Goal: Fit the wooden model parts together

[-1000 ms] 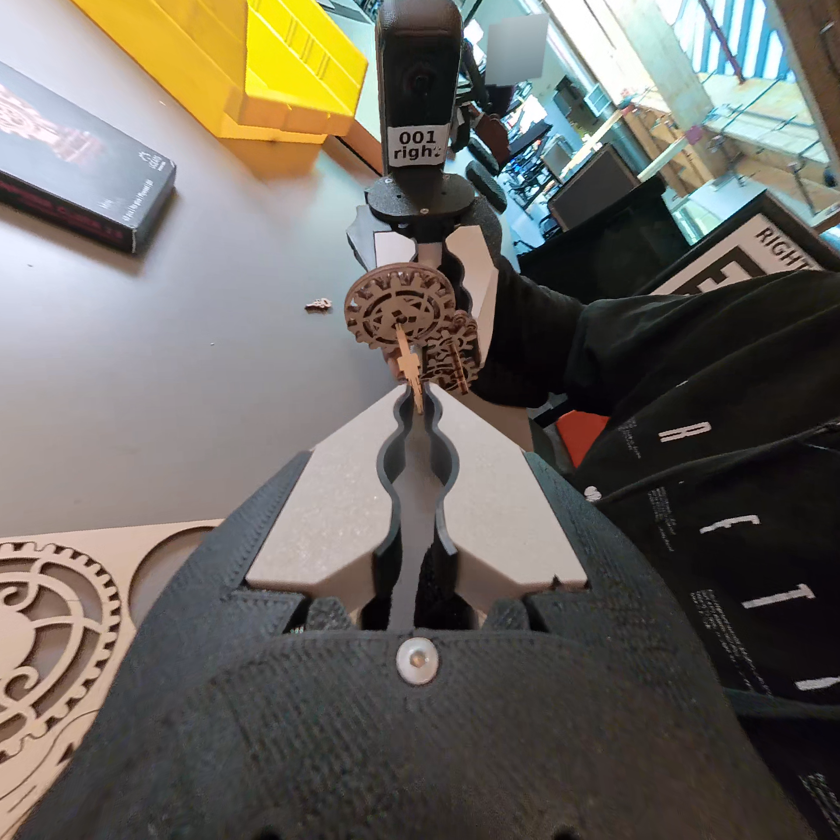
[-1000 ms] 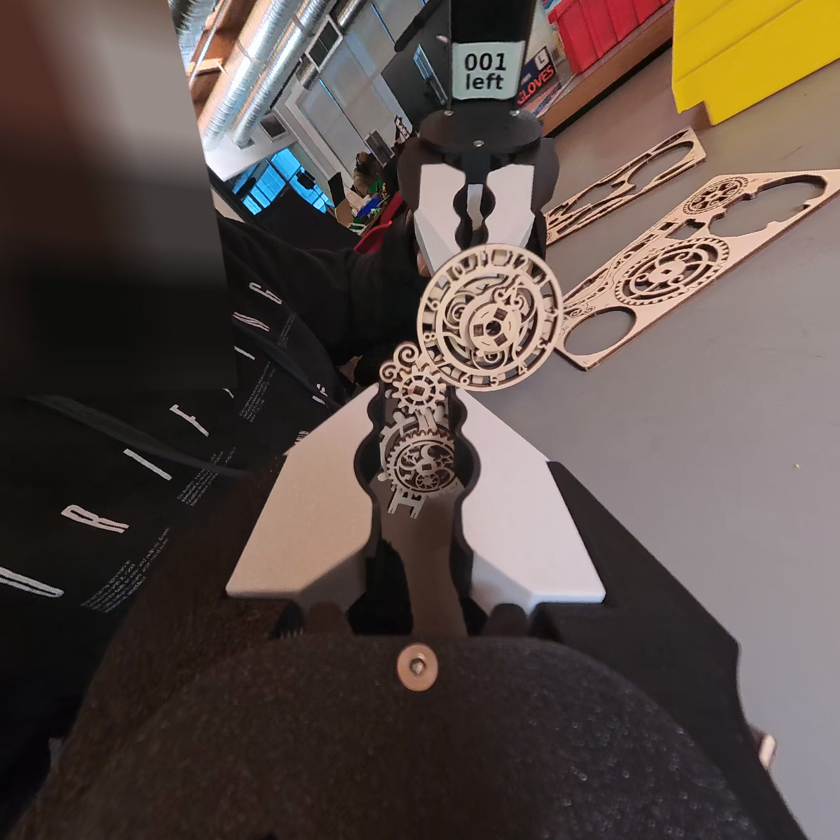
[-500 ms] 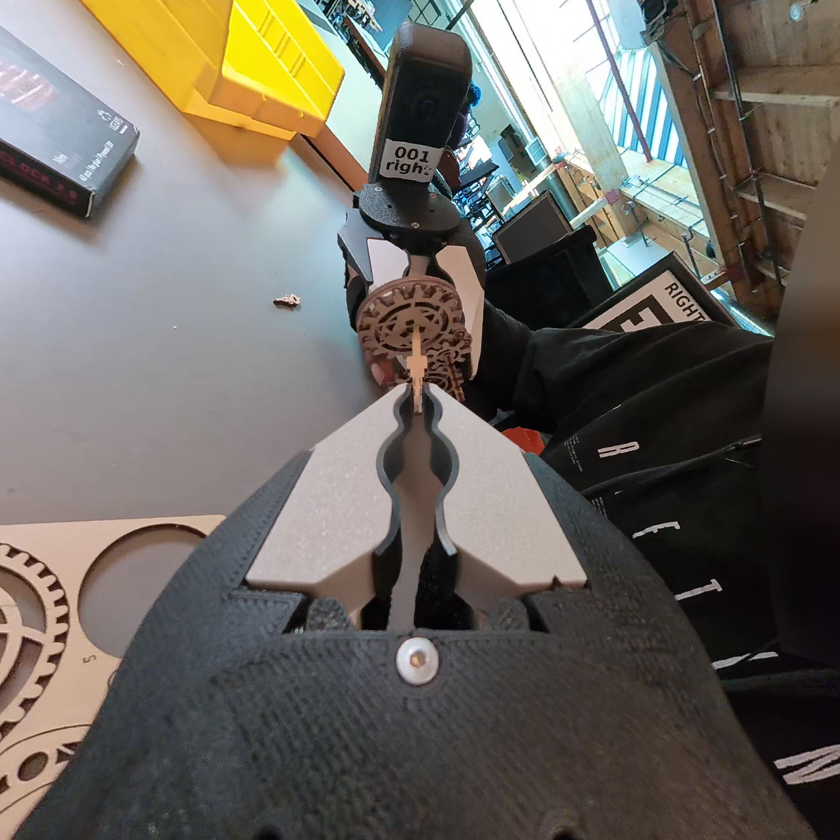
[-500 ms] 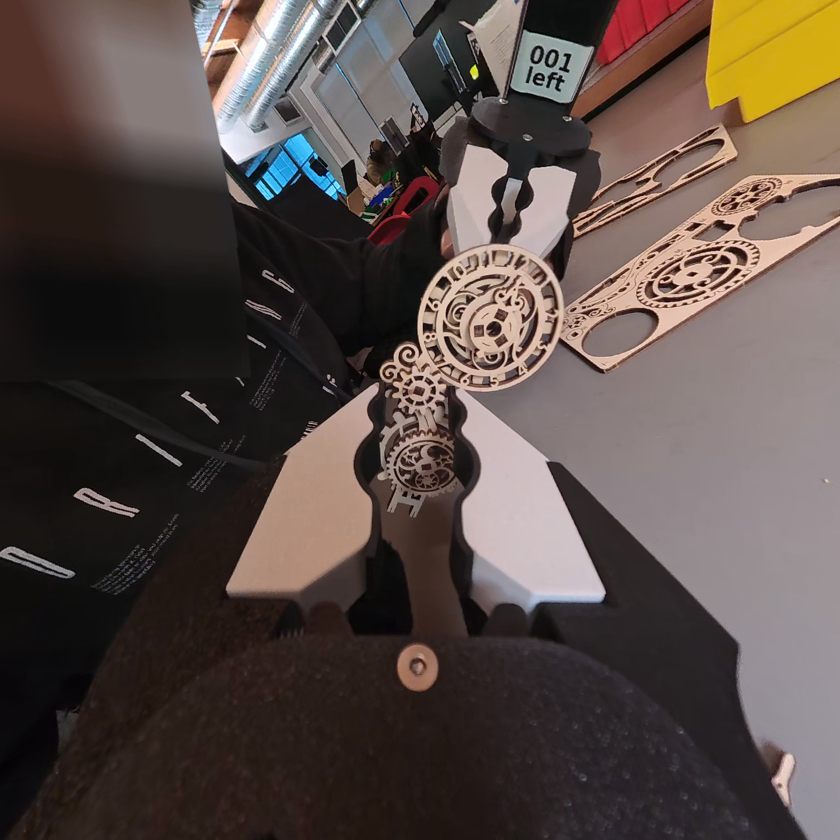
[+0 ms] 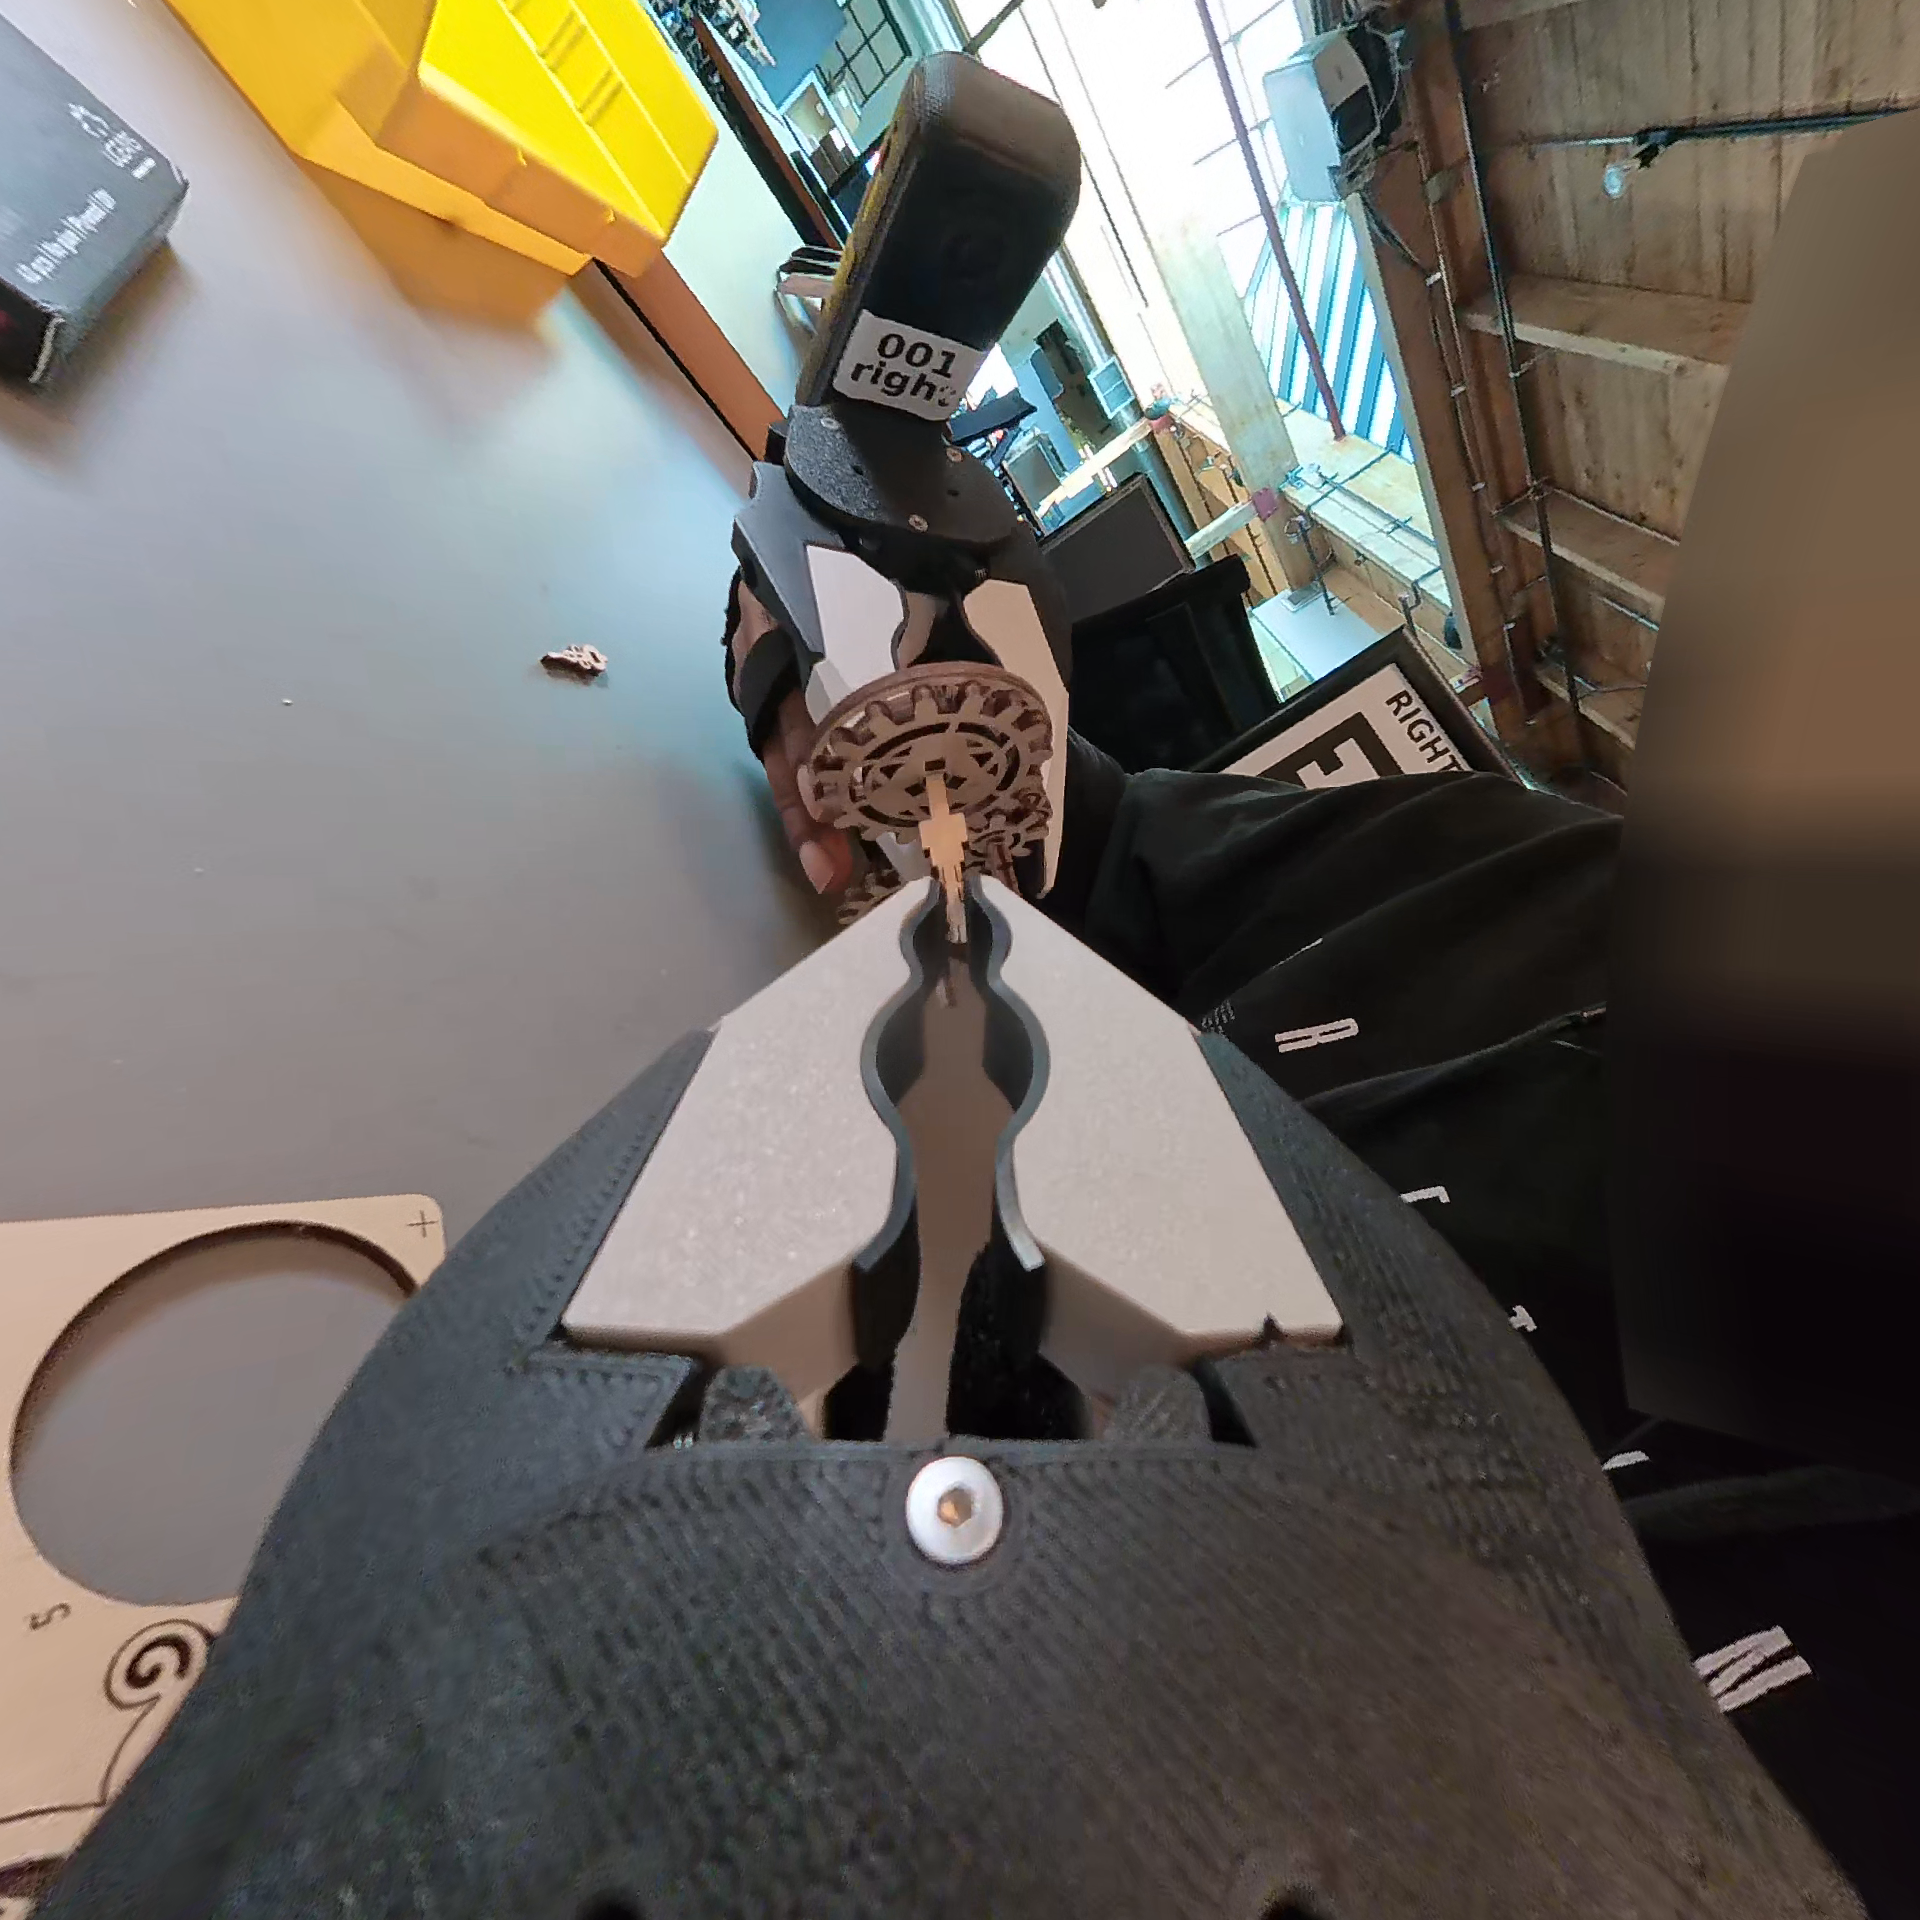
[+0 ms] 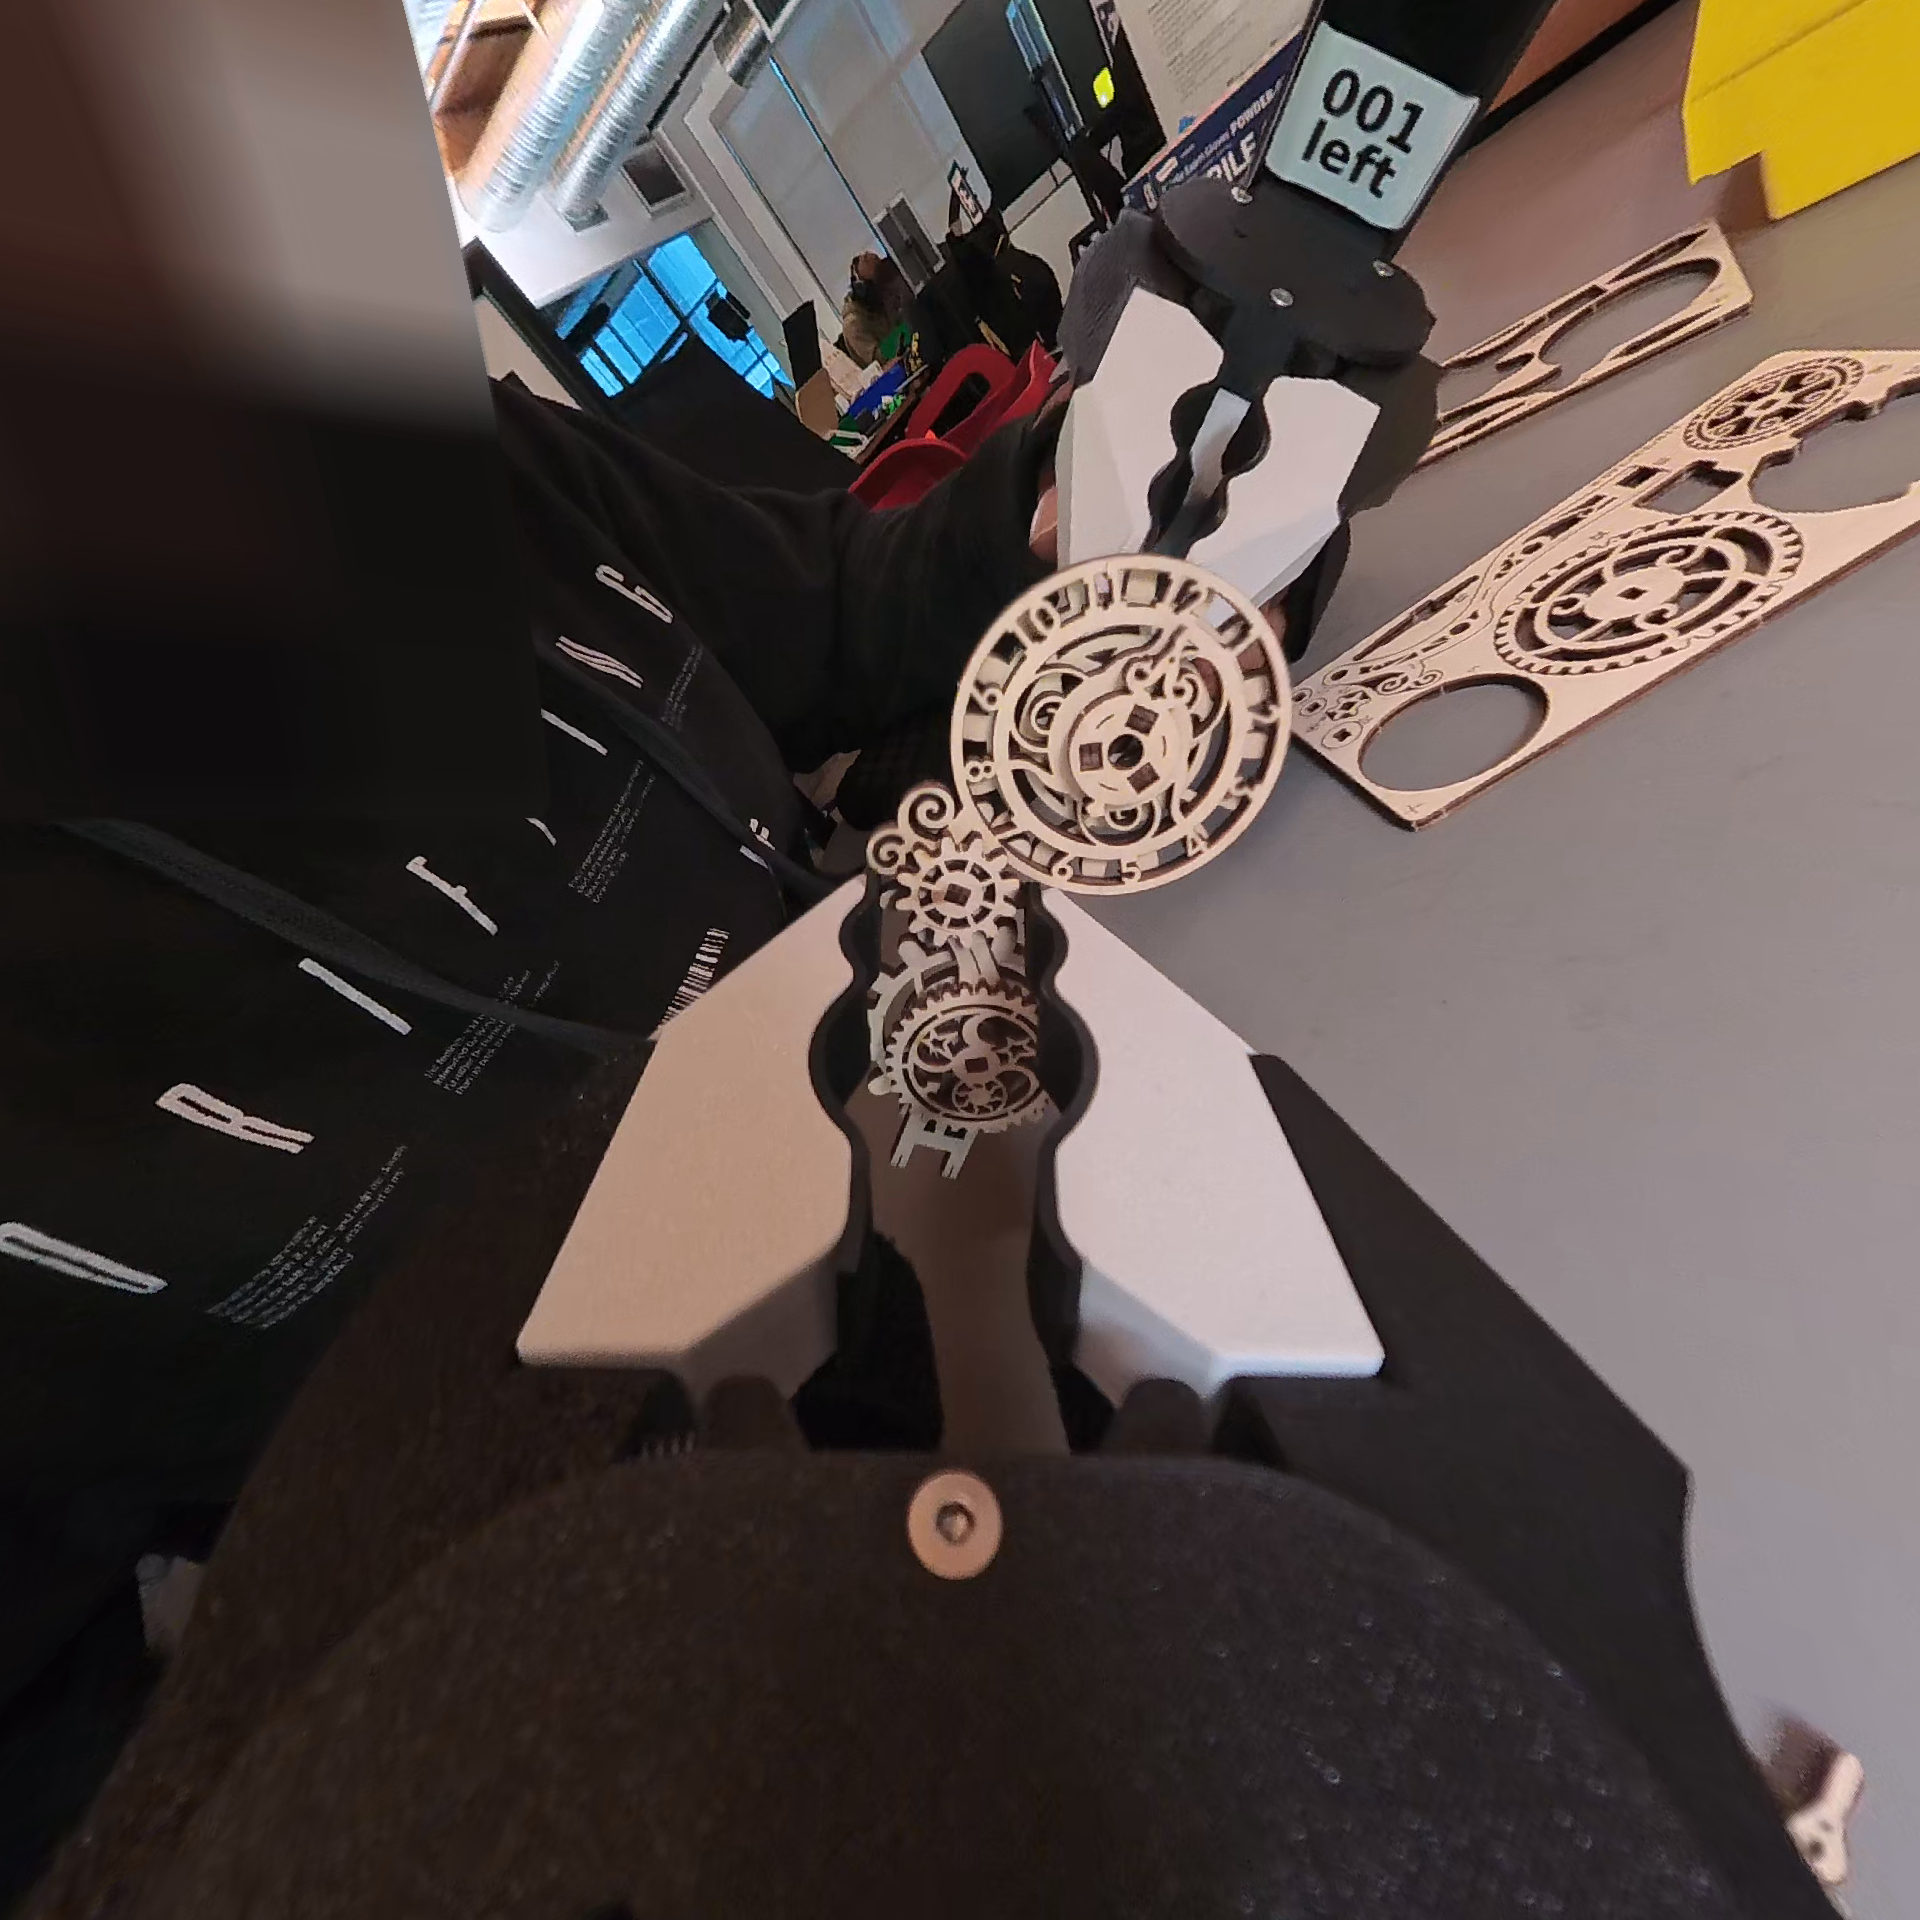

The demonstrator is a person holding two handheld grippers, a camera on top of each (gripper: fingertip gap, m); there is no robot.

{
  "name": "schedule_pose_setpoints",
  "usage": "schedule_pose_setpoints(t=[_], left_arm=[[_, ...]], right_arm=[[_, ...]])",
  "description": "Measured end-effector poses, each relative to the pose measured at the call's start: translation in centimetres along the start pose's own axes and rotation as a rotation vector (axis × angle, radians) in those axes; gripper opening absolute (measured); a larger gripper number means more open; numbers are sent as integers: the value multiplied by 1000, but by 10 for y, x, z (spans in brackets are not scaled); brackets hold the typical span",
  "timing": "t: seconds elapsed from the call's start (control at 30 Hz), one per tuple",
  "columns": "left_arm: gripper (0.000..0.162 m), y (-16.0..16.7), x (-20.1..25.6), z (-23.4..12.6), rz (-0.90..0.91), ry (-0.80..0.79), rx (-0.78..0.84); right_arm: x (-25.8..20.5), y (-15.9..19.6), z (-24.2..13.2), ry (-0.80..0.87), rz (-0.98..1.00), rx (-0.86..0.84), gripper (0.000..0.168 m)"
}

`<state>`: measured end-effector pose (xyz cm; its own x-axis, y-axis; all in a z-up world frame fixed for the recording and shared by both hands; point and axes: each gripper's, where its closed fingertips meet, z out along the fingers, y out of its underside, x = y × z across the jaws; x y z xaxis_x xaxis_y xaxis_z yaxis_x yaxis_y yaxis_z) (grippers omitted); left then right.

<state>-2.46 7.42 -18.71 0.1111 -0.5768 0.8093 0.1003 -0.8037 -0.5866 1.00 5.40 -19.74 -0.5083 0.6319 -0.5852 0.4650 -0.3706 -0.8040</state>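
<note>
Since the earlier frame the two grippers had swung to a steeper angle against each other, and the small wooden pin (image 5: 943, 831) now reached the hub of the toothed wheel, where before it stood short of it. The clock-and-gear piece (image 6: 1117, 732), a fretwork dial joined to a column of small cogs, was in the air above the bench, its cog column pinched between the fingers of the right gripper (image 6: 956, 904), which were pressed in on it. From the left wrist view its back showed as a dark toothed wheel (image 5: 930, 764). The left gripper (image 5: 954, 914) had its fingers closed tight on the lower end of the pin, the pin's tip pointing at the wheel's centre; whether it had entered the hole could not be told.

On the grey bench (image 6: 1558, 1039) behind the dial lay two pale cut-out sheets (image 6: 1621, 613), near its far side. A further sheet (image 5: 208, 1382) lay at the near edge in the left wrist view. A small wooden scrap (image 5: 575, 659) lay alone mid-bench. A yellow bin (image 5: 499, 114) and a black box (image 5: 62, 239) were toward the far left corner.
</note>
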Motion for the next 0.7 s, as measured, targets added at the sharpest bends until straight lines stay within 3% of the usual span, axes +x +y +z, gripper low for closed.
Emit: schedule_pose_setpoints(t=[0.4, 0.7], left_arm=[[2, 10, 3, -1, 62, 66, -61], [2, 13, 18, -3, 97, 207, -65]], right_arm=[[-4, 9, 11, 87, -75, -115, 25], [-7, 11, 17, 192, -210, -203, 25]])
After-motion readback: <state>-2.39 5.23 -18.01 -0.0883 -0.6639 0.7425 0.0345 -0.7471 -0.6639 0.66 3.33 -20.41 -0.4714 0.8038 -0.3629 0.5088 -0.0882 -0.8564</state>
